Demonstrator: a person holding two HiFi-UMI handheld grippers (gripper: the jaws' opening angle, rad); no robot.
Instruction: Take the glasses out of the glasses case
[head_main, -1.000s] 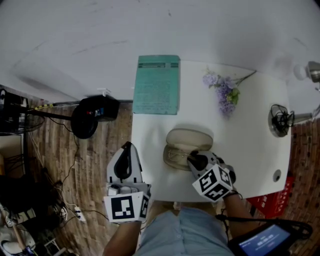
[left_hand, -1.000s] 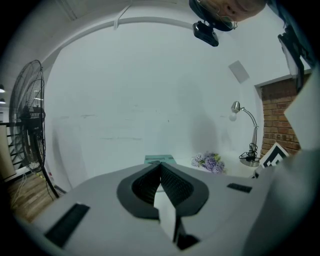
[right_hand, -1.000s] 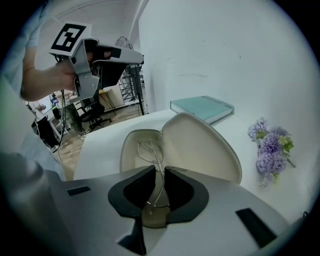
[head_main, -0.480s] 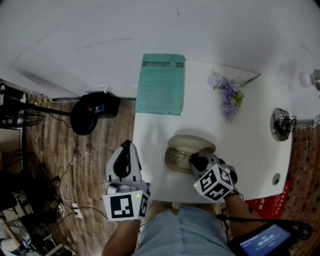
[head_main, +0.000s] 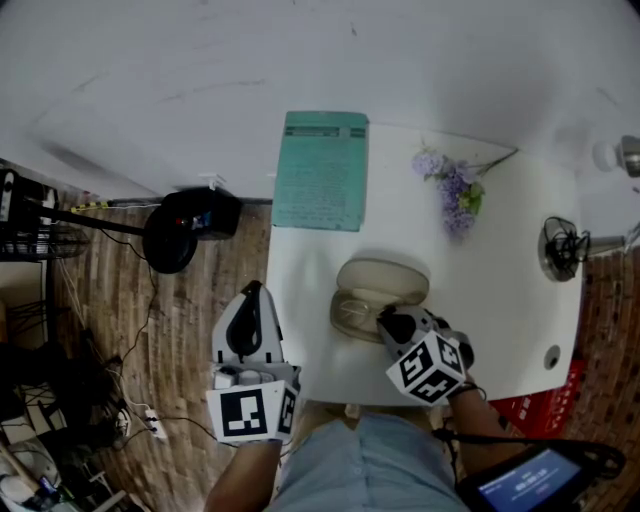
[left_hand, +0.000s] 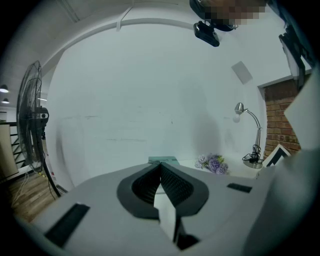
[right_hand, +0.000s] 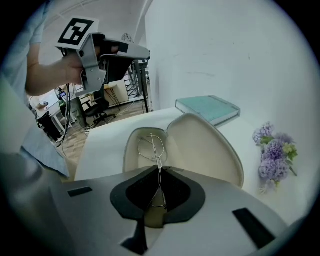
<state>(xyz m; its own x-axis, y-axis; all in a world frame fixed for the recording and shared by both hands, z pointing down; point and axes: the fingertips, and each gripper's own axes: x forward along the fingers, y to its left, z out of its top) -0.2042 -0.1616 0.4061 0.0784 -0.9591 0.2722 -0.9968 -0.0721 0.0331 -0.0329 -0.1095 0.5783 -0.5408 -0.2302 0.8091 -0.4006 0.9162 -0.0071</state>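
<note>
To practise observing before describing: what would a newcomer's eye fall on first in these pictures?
The open beige glasses case near the front edge of the white table, thin wire glasses lying inside. The right gripper has just been closing its jaws, pinching the frame. Beyond lie a teal book and purple flowers.

The head view looks steeply down on the bench (head_main: 500, 300). The camera on the right tool (head_main: 388, 322) sits close over the glasses case (right_hand: 200, 145). The camera on the left tool (head_main: 254, 292) faces level from beside the bench. All three views show the flowers (head_main: 450, 190).

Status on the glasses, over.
Left gripper shut, empty. Right gripper, jaws just closing, pinches glasses. Glasses in open case. Nothing blocking.
</note>
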